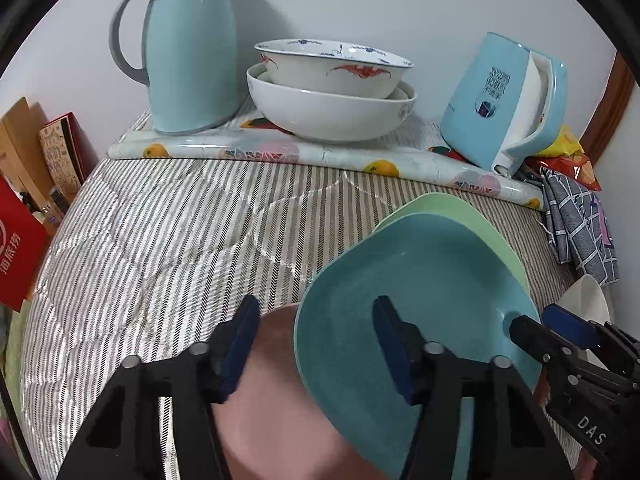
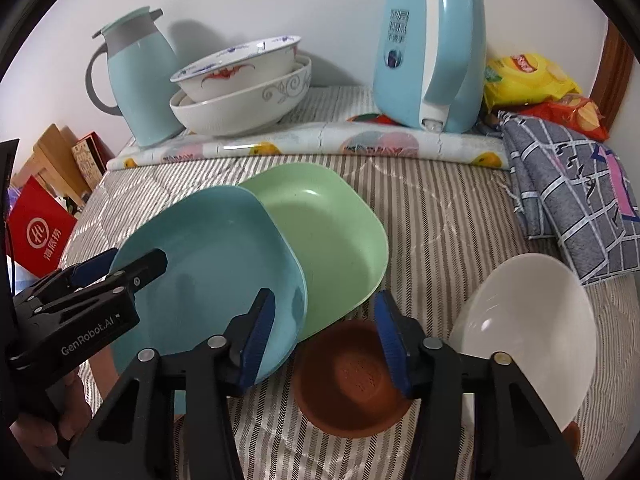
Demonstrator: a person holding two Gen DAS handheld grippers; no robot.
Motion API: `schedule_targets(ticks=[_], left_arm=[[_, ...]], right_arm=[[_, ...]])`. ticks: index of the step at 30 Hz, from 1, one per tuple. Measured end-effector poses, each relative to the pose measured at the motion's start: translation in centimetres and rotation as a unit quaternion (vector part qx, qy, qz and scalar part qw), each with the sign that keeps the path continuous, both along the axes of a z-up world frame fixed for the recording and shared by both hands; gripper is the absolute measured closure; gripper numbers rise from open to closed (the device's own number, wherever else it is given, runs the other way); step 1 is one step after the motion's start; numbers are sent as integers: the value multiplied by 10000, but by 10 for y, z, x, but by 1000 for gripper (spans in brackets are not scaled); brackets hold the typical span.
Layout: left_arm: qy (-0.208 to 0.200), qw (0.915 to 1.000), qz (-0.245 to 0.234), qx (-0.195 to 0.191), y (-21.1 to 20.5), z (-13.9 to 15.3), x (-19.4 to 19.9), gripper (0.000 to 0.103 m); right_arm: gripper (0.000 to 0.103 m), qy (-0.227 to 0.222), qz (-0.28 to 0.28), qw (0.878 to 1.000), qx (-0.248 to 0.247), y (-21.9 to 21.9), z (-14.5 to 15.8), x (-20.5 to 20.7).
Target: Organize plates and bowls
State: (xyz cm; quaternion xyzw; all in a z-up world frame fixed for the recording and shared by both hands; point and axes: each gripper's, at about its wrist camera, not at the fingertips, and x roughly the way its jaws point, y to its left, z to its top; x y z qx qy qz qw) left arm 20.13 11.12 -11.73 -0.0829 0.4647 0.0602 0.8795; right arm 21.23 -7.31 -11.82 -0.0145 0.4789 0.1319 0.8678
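Blue plate lies tilted, its right edge lapping onto the green plate, its near-left part over a pink plate. Left gripper: fingers wide, straddling the blue plate's left rim, nothing held. Right gripper: fingers wide, empty, above the brown bowl, white bowl just right of it. Left hand looks nearer the blue plate. All rest on a striped quilted bed; two stacked china bowls far, between flask and kettle. Room tight, wall close behind.
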Motion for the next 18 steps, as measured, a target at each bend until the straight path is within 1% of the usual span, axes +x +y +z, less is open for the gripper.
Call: schedule_targets(ticks=[1,2,3,4,5,6,8,10,12,14,18], left_arm=[[6,10000,-19,-6,0,-1,0,57],[13,10000,-37,-14,0,-2,0,63],[19,10000,-50,-20,0,-3,0,66],[9,10000,-67,-20,0,-3,0,72],[-4,9999,-106,-44,-1,-3,0,77],[-9,9998,-163,-72,-2,-3,0,79],[-30,9998,-183,-19,-4,-1,0,84],[-59,9999,-154,6,-4,0,-1,85],[-60,9999,-146,-63,-2,-1,-1,87],[-71,9998,-163,-122,0,1,-2,88],[-124,9997,-154,-112,2,5,-5,89]], right_arm=[[60,28,-5,10000,1,0,-2,1],[65,50,-6,10000,3,1,-3,2],[73,84,12,10000,21,1,-5,3],[77,107,32,9999,31,2,-6,3],[84,142,66,9999,59,3,-8,4],[88,154,92,9998,82,4,-9,4],[92,140,95,9998,71,6,-9,4],[93,112,107,9999,0,10,-9,2],[93,74,95,9999,-53,11,-9,2],[94,116,74,9999,-5,9,-9,2],[94,94,62,9999,57,8,-7,1]])
